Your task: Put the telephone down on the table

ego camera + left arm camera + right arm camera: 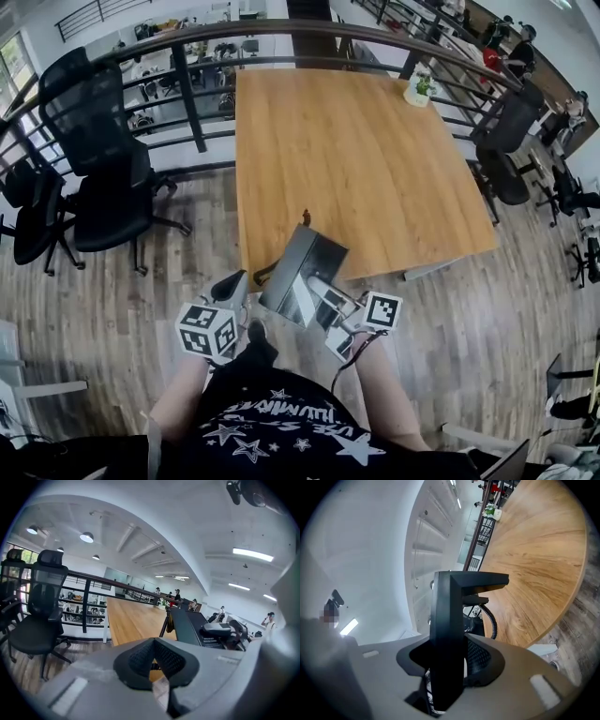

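A dark grey desk telephone (pixel 298 267) hangs tilted in the air just over the near edge of the wooden table (pixel 356 150). My right gripper (pixel 314 295) is shut on its lower end. In the right gripper view the telephone (pixel 447 634) stands upright between the jaws of that gripper (pixel 450 667), with its coiled cord (pixel 490 618) behind it. My left gripper (pixel 234 281) is just left of the telephone and apart from it. Its pads (pixel 140 656) meet at the tips with nothing between them. The telephone (pixel 190 625) also shows at the right of that view.
Black office chairs (pixel 103 159) stand left of the table by a dark railing (pixel 187 84). A small potted plant (pixel 419 89) sits on the table's far right corner. Another chair (pixel 506 141) is at the right edge. The floor is wood plank.
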Tool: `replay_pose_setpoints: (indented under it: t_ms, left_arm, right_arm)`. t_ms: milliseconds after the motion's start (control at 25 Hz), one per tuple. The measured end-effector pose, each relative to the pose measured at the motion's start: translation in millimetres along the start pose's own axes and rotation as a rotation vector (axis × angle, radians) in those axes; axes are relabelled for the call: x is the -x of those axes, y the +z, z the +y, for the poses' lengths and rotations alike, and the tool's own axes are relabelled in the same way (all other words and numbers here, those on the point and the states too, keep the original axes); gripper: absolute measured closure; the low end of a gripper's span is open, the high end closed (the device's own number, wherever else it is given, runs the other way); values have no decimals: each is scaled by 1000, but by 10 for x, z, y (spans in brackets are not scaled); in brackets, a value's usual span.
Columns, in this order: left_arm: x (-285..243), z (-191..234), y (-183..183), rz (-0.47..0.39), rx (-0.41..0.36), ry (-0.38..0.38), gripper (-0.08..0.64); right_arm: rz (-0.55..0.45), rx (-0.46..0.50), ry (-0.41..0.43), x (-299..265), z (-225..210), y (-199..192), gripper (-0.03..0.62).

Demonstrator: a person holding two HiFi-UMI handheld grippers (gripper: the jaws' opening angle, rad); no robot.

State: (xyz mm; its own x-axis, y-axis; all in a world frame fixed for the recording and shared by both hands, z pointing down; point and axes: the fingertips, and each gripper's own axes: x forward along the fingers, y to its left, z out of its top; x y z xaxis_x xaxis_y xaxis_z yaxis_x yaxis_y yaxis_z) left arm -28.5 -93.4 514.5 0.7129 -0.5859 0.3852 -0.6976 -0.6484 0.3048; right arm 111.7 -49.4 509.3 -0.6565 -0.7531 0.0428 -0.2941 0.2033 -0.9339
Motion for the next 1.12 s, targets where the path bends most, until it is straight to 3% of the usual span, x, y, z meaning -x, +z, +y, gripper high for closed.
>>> replay_pose_setpoints:
  t_ms: [440, 800, 960, 1120]
  left_arm:
    - [-565, 745, 476, -2, 31, 3, 558]
    - [-847, 1223, 725, -4, 43, -22, 558]
    - [-940, 1227, 773, -2, 45, -15, 558]
    - [-1096, 1308, 801, 1, 71, 45, 558]
  right_arm:
    - [20, -51, -88, -805, -391, 610, 425]
    - [12, -27, -122, -1278, -560, 926, 425]
    - [71, -11, -131, -1308, -637, 1021, 425]
    - [161, 22, -123, -1428, -748, 1252, 425]
